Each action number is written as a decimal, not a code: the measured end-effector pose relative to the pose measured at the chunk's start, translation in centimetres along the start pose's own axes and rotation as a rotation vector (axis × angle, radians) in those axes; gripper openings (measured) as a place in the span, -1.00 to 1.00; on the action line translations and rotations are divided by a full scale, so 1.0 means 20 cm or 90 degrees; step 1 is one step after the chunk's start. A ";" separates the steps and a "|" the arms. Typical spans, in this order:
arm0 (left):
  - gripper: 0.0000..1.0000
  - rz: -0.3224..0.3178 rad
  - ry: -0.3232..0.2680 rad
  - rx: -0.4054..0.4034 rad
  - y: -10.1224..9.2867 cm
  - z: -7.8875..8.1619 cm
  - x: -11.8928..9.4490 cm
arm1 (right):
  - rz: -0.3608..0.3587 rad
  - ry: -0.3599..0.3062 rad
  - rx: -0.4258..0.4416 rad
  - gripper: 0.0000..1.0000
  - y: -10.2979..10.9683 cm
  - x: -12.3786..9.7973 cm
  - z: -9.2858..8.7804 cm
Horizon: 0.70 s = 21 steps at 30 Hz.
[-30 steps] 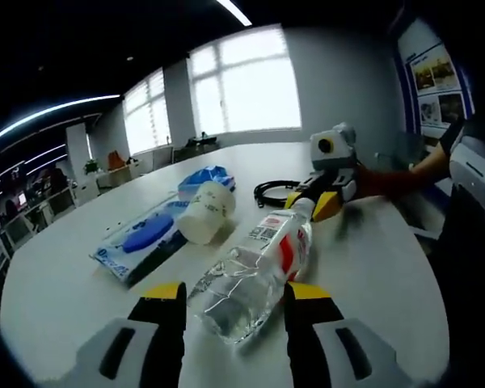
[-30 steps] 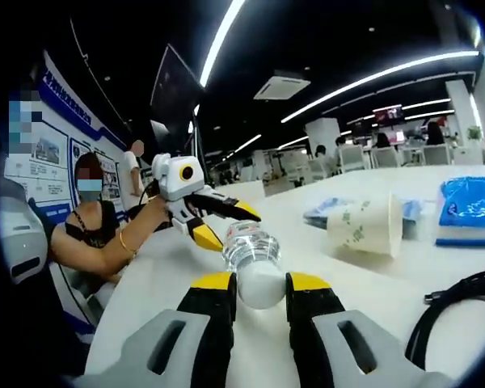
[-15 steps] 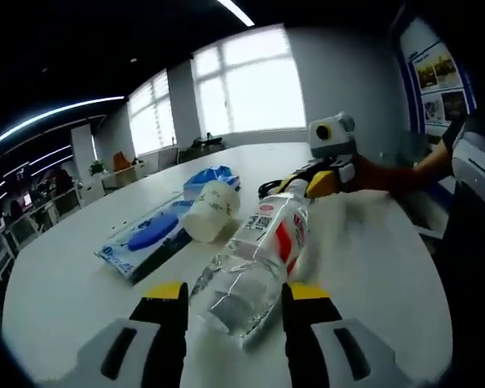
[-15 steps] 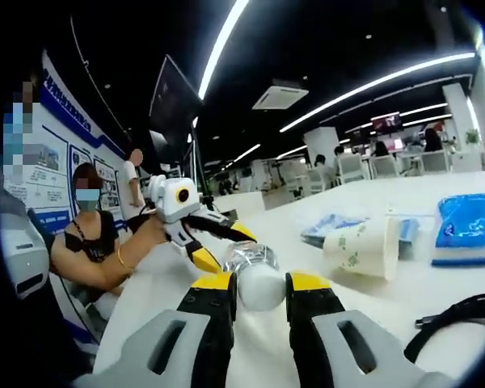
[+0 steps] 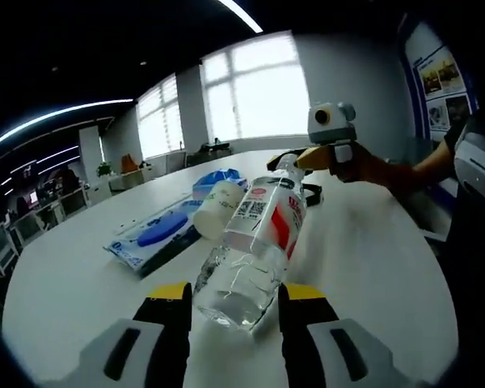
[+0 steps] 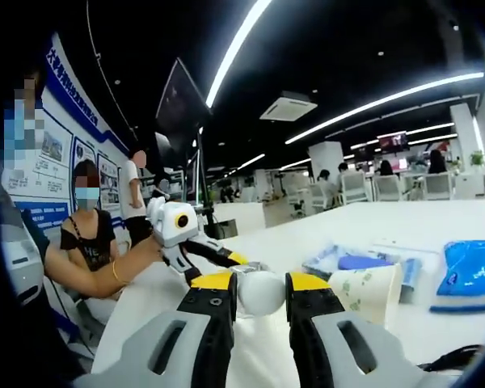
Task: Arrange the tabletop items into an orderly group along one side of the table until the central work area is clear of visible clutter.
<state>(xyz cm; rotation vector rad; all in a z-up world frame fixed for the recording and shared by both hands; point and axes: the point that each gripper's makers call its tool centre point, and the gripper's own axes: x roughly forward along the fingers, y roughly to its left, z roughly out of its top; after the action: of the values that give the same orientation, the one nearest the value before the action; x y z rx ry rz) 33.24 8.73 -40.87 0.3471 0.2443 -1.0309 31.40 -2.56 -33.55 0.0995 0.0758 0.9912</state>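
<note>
The right gripper [image 6: 260, 293] clamps the bottle cap [image 6: 261, 291], seemingly lifted above the table [image 6: 436, 230].

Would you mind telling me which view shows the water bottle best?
The left gripper view: the water bottle shows along its length, label included, held at both ends. The right gripper view shows its white cap end-on between that tool's jaws.

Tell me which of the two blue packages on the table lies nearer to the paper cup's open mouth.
The flat blue wipes pack, long and lying by the paper cup mouth; the crumpled blue bag sits behind the cup's base.
</note>
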 end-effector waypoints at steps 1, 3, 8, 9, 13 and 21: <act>-0.18 0.001 0.000 0.002 0.00 0.00 0.00 | 0.002 -0.002 -0.002 -0.58 0.00 0.01 0.01; -0.19 0.004 0.001 0.001 0.01 0.00 -0.01 | 0.003 -0.007 -0.006 -0.58 0.00 0.03 0.04; -0.20 0.006 -0.005 -0.013 0.02 -0.01 -0.01 | 0.008 -0.017 -0.017 -0.58 0.00 0.08 0.09; -0.20 0.007 -0.004 -0.011 0.03 -0.02 -0.01 | 0.010 -0.019 -0.020 -0.58 0.01 0.09 0.10; -0.21 0.010 0.002 -0.009 0.03 -0.02 -0.02 | 0.014 -0.029 -0.026 -0.58 0.01 0.12 0.13; -0.21 0.019 0.009 -0.012 0.05 -0.04 -0.03 | 0.022 -0.048 -0.036 -0.58 0.03 0.18 0.17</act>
<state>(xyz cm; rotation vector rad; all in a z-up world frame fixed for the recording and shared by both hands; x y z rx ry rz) 33.81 9.94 -41.21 0.3399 0.2618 -0.9963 33.30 0.67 -30.10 0.0871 -0.0228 1.0215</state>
